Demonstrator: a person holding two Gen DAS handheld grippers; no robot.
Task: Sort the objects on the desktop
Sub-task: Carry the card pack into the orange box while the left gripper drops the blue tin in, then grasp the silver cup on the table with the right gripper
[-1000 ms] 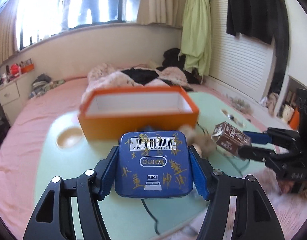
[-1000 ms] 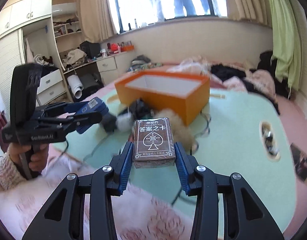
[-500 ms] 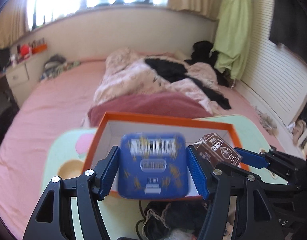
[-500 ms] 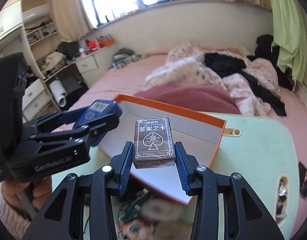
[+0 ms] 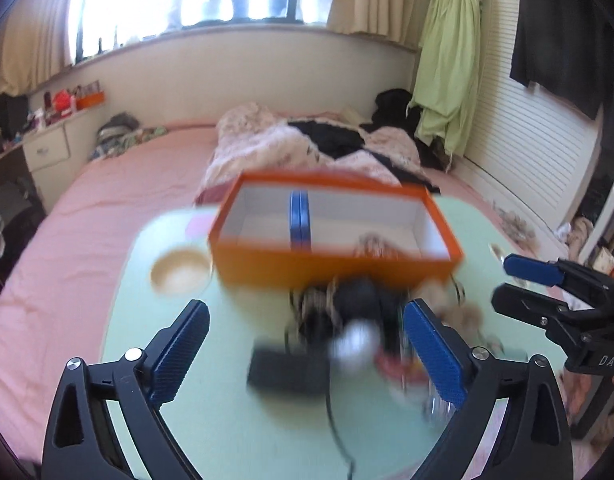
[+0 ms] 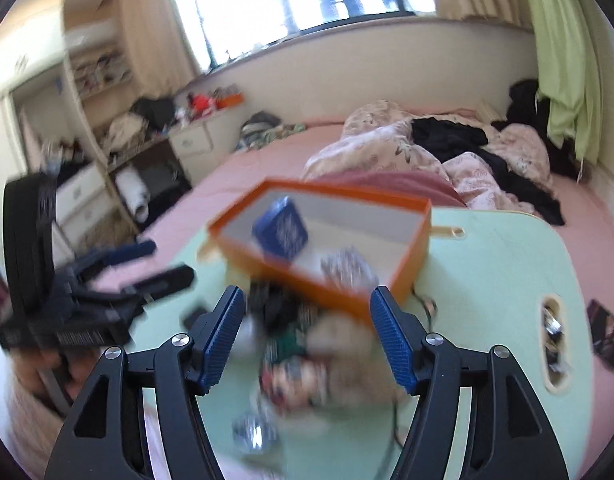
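Both hand-held grippers hover just short of the orange box (image 5: pixel 335 268) on the green table (image 5: pixel 227 420), jaws opening and empty: left gripper (image 5: pixel 307 356), right gripper (image 6: pixel 313 332). The blue tin (image 6: pixel 281 229) sits on edge inside the box; a blurred card pack (image 6: pixel 345 266) lies beside it.

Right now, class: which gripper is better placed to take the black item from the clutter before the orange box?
Probably left: the left gripper frames the black item between opening, empty jaws; the right gripper is off to the side.
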